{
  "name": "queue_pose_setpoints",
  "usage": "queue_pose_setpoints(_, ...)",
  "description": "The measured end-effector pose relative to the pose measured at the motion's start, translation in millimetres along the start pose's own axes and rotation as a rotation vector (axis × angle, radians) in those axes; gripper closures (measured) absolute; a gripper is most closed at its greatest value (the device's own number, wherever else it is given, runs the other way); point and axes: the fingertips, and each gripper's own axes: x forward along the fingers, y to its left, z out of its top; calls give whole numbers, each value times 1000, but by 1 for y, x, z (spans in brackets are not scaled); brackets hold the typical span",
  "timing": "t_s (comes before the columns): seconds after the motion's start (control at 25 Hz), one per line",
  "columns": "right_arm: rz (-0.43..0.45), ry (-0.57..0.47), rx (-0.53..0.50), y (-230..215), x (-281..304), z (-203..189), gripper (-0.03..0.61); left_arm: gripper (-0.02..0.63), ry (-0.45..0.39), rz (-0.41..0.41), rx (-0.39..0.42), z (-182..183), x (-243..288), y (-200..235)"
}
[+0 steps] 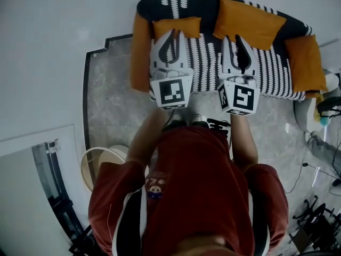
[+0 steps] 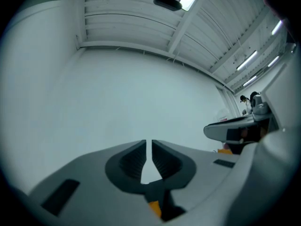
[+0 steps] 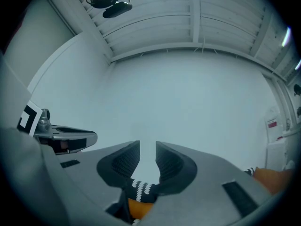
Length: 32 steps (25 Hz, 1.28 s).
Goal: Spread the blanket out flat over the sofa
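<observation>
I see the orange sofa (image 1: 139, 63) against the wall, with the black-and-white blanket (image 1: 205, 55) lying over its back and seat under two orange cushions (image 1: 248, 20). Both grippers hang above the seat, clear of the fabric. My left gripper (image 2: 147, 147) has its jaws nearly together with a thin slit between them, holding nothing. My right gripper (image 3: 147, 149) has its jaws a little apart and holds nothing.
</observation>
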Motion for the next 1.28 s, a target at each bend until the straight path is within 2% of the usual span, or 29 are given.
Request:
queue_pose_setpoints(0.28, 28, -2, -4, 18, 5, 2, 511, 585, -17, 21, -32, 3, -4, 11)
queue_pose_setpoints(0.64, 76, 19, 6, 36, 9, -3, 565, 597, -21, -12, -52, 5, -6, 13)
queue_pose_setpoints(1.12, 98, 46, -15, 42, 10, -3, 566, 598, 19, -41, -62, 2, -6, 5)
queue_pose_setpoints(1.28, 93, 46, -22, 38, 7, -2, 566, 598, -1, -51, -59, 4, -8, -1)
